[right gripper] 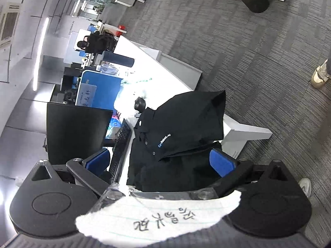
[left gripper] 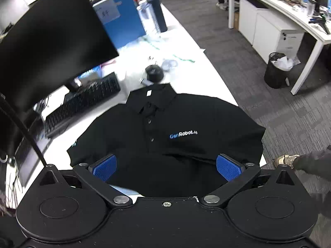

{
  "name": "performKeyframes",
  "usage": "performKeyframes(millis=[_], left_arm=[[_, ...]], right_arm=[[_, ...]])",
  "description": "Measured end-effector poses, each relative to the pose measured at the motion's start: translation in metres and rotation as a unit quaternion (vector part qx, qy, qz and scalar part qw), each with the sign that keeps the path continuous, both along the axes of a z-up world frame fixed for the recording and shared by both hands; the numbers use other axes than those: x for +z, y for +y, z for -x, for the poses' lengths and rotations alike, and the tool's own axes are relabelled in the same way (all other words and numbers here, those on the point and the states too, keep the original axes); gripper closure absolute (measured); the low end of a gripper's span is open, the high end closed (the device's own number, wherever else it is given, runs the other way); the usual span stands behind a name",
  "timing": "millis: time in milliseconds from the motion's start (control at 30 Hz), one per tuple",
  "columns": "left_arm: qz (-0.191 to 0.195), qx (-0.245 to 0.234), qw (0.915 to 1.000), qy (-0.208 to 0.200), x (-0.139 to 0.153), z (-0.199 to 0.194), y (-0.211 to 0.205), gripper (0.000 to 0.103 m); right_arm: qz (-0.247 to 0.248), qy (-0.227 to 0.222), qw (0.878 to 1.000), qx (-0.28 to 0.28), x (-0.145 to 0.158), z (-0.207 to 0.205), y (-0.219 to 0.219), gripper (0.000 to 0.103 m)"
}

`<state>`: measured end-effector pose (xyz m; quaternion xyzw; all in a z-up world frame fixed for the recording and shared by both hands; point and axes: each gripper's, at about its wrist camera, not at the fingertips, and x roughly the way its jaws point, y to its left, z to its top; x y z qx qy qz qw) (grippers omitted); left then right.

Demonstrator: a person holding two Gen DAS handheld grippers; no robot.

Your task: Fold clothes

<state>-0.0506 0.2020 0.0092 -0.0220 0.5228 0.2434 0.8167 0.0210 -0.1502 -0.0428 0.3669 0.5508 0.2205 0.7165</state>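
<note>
Centrally in the left wrist view, a black polo shirt [left gripper: 165, 132] lies face up on a white desk [left gripper: 198, 62], collar toward the top of the frame, with a small logo on the chest. At the bottom, the left gripper [left gripper: 166, 167] has its blue pads [left gripper: 104, 168] spread wide apart; the shirt's lower part shows between them, and I cannot tell whether they touch it. A dark monitor [left gripper: 51, 41] fills the upper left, with a keyboard [left gripper: 82, 103] below it, just beside the shirt. A black bin [left gripper: 277, 70] stands on the carpet at right.

Next, the right wrist view is tilted. The same shirt [right gripper: 186, 124] sits at centre, one sleeve hanging over the desk edge [right gripper: 244, 128]. The right gripper [right gripper: 161, 161] at the bottom also has its blue pads [right gripper: 222, 163] spread, with shirt fabric between them. A torn handwritten paper note [right gripper: 161, 217] covers the gripper body. A shoe [right gripper: 319, 75] shows at the right edge.
</note>
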Motion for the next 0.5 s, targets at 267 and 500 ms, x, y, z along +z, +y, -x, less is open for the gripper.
performKeyframes(millis=[267, 500], left_arm=[[0.032, 0.025, 0.9992, 0.001, -0.007, 0.003, 0.010, 0.001], [0.031, 0.024, 0.9992, -0.007, -0.002, 0.007, 0.007, 0.001]], right_arm=[[-0.037, 0.006, 0.999, -0.024, 0.004, -0.003, -0.018, 0.000], [-0.041, -0.006, 0.999, -0.027, 0.009, 0.003, -0.029, 0.000]])
